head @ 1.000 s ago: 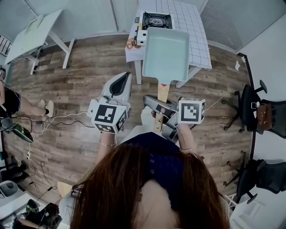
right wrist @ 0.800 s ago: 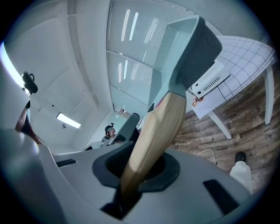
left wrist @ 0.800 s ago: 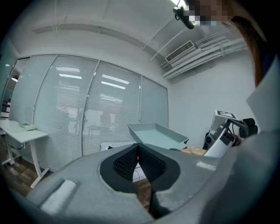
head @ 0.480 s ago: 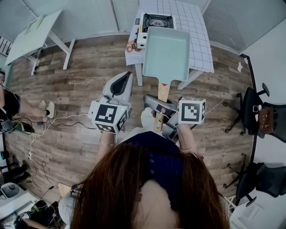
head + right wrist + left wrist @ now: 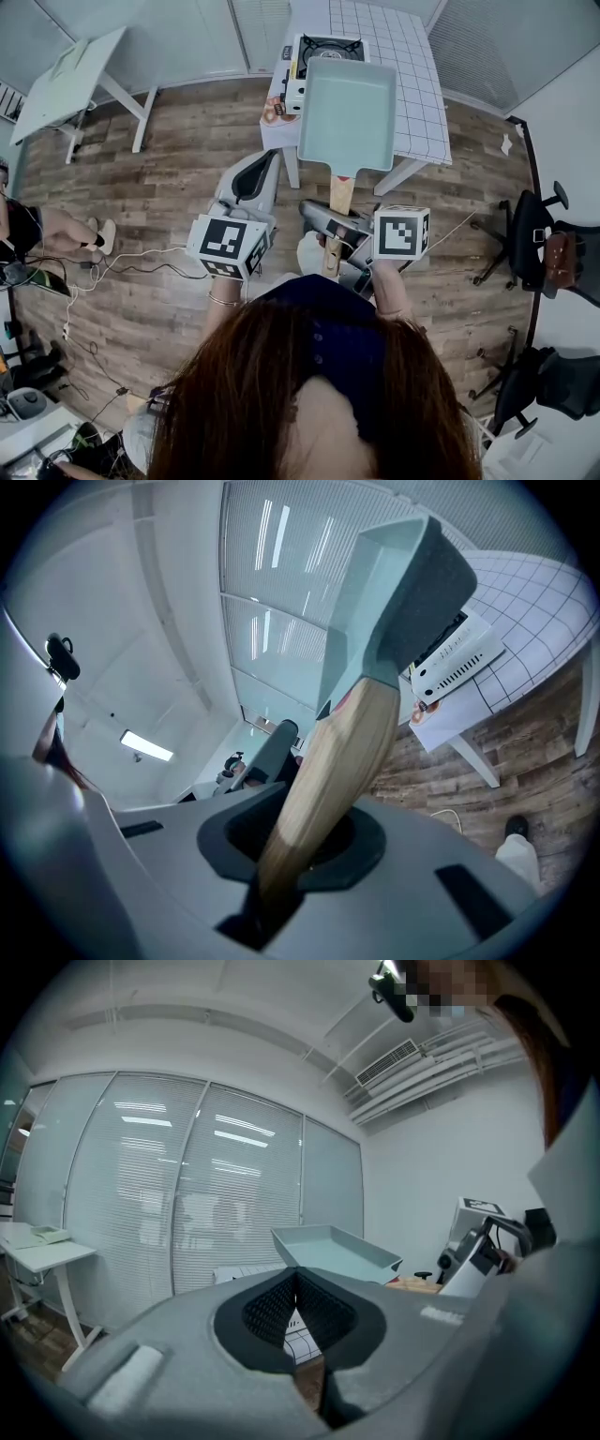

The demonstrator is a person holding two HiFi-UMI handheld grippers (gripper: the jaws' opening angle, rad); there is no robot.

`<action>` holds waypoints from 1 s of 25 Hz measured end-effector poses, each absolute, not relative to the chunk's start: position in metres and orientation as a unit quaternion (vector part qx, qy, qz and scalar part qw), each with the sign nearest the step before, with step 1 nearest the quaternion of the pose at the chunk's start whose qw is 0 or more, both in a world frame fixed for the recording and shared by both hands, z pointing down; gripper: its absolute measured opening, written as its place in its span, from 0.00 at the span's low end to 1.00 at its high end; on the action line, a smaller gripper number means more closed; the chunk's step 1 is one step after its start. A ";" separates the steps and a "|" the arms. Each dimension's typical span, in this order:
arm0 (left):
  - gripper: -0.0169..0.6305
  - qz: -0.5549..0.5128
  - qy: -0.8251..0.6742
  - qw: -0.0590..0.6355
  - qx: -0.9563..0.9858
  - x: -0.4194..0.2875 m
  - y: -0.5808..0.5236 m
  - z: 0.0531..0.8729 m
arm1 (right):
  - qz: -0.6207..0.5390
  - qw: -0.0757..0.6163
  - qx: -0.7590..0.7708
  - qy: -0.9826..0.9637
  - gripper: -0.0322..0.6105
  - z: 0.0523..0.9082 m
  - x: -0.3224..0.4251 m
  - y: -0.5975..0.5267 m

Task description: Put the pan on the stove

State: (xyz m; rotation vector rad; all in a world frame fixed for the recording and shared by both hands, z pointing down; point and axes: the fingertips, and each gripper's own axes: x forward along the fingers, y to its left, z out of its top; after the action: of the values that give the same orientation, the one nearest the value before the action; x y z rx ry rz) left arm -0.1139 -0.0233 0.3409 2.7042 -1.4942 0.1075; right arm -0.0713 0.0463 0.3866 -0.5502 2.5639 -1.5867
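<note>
Left tongs [image 5: 266,161] are held out over the wood-plank floor [image 5: 169,141], short of the worktop's near-left corner. In the left gripper view the left tongs [image 5: 296,1274] have their dark ribbed pads meeting at the tips, with nothing between them. Their marker cube [image 5: 225,246] sits at the end nearest the person, and a white desk [image 5: 66,80] stands well off at the far left.

Right tongs [image 5: 330,221] are closed narrowly on the light wooden handle [image 5: 341,195] of the mint-green rectangular pan [image 5: 349,112]. The right gripper view shows the handle [image 5: 328,761] running down into the right tongs [image 5: 300,855], clamped near its end, with the pan [image 5: 394,583] rising away from them. The second marker cube [image 5: 401,232] sits just right of that grip.

The pan is in the air, carried by its handle alone. From the head view it hangs over the near-left part of the white worktop [image 5: 408,66], which has a grid-patterned top, and the handle reaches back past the near edge toward the person. In the left gripper view the pan [image 5: 333,1246] is clear of any surface.

A white portable gas stove with a black burner top [image 5: 328,45] stands along the worktop's left edge, behind the pan, whose far rim overlaps the stove's near side in the head view. Nothing rests on the burner.

Black office chairs [image 5: 536,225] stand on the floor well to the right.
</note>
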 end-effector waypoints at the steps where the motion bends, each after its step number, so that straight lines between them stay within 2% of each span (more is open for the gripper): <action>1: 0.04 0.035 -0.484 0.025 0.874 -0.114 -0.028 0.341 | -0.517 0.039 -0.178 0.836 0.15 0.386 -0.071 0.042; 25: 0.04 0.043 -0.485 0.037 0.872 -0.101 -0.127 0.345 | -0.525 0.039 -0.175 0.832 0.15 0.391 -0.060 -0.057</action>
State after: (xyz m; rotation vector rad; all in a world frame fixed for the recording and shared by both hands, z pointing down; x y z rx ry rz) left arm -0.1012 -0.1266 0.3446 2.6783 -1.4903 0.1318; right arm -0.0605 -0.0570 0.3910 -0.5372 2.5505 -1.6105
